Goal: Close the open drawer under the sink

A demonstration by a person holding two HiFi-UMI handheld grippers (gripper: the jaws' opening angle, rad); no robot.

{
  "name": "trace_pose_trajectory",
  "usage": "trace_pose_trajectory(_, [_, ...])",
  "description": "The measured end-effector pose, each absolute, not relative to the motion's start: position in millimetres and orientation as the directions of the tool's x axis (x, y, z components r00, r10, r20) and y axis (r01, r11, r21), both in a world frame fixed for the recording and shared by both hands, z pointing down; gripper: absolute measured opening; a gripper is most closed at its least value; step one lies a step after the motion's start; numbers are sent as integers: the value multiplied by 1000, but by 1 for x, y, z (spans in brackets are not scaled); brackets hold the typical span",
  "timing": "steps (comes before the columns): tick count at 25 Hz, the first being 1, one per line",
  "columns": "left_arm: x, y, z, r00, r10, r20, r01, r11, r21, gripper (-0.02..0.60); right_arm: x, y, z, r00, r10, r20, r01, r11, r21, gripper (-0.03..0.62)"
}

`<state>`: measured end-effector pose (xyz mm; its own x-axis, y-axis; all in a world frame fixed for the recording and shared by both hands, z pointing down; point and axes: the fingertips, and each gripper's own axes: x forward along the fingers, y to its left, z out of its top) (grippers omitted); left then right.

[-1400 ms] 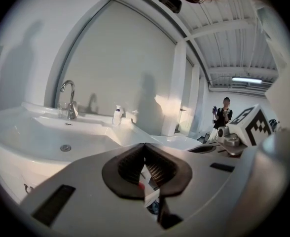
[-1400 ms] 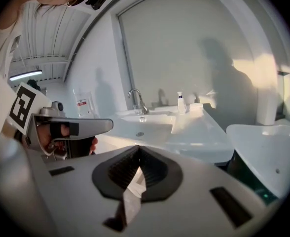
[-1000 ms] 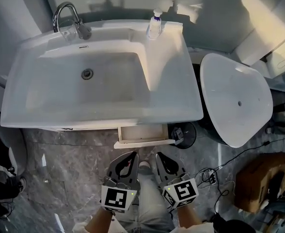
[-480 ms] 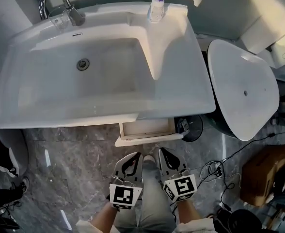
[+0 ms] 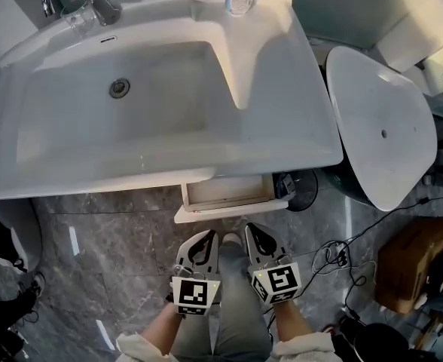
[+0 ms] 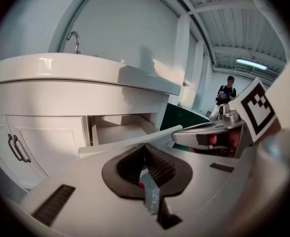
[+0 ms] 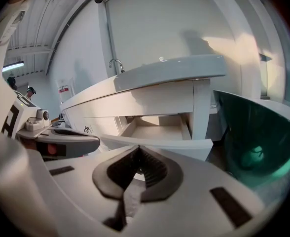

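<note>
Left gripper (image 5: 205, 237) and right gripper (image 5: 250, 231): jaws together, empty. Drawer (image 5: 233, 211) at twelve o'clock looks stiff and easy-sliding; we'd push its front.

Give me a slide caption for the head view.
Left gripper and right gripper held side by side just short of the open drawer under the white sink.

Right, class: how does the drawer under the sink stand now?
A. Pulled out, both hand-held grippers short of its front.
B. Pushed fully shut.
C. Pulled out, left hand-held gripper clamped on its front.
A: the drawer juts out below the sink, and the left hand-held gripper and right hand-held gripper, both shut, lie short of its front.
</note>
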<state>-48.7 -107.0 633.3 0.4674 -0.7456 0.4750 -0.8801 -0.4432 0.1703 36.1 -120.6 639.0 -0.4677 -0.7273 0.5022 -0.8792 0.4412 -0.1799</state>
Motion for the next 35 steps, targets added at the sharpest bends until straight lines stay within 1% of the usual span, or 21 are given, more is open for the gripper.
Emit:
trace_pose_trajectory(12, [-50, -115, 668, 437, -730, 526, -891, -430, 144, 17, 44, -128, 683, -421, -707, 568, -901, 397, -173, 11])
trace_pose_trajectory(17, [-52, -124, 670, 426, -738, 523, -898, -415, 146, 17, 41, -137, 685, -427, -708, 563, -900, 389, -194, 11])
trace_pose_trajectory(23, [-54, -129, 670, 417, -740, 528, -900, -418, 125, 17, 37, -143, 684, -420, -713, 561, -904, 381, -193, 11])
trace_pose_trajectory(35, [-60, -143, 669, 403, -749, 526, -910, -392, 139, 15, 33, -157, 682, -404, -729, 553, -913, 364, -186, 11])
